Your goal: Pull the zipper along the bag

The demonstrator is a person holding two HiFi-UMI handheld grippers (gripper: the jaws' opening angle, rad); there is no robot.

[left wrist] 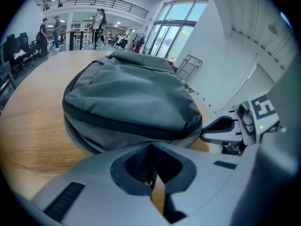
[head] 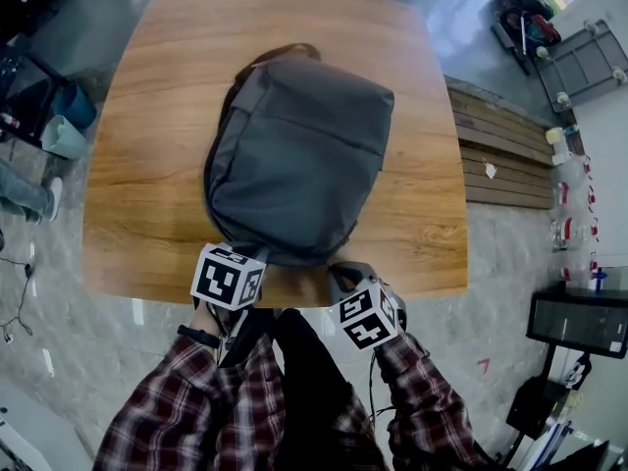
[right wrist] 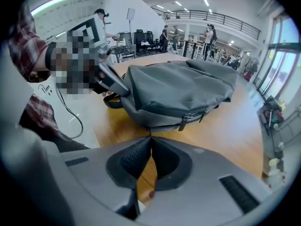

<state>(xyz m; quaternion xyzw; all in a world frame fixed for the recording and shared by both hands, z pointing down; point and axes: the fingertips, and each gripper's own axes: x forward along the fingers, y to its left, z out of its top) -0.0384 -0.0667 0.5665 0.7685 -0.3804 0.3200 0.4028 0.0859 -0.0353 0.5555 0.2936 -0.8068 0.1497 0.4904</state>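
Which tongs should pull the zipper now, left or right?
Right. The right tongs seem shut on a thin pull of the bag. The left tongs are shut by its corner, away from any pull, likely better for steadying.

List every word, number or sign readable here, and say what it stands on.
No text can be read in any view.
Marker cubes: black-and-white square patterns only, no letters.
Bag: no brand or label showing.
Red-and-white items on the floor: too small to read.
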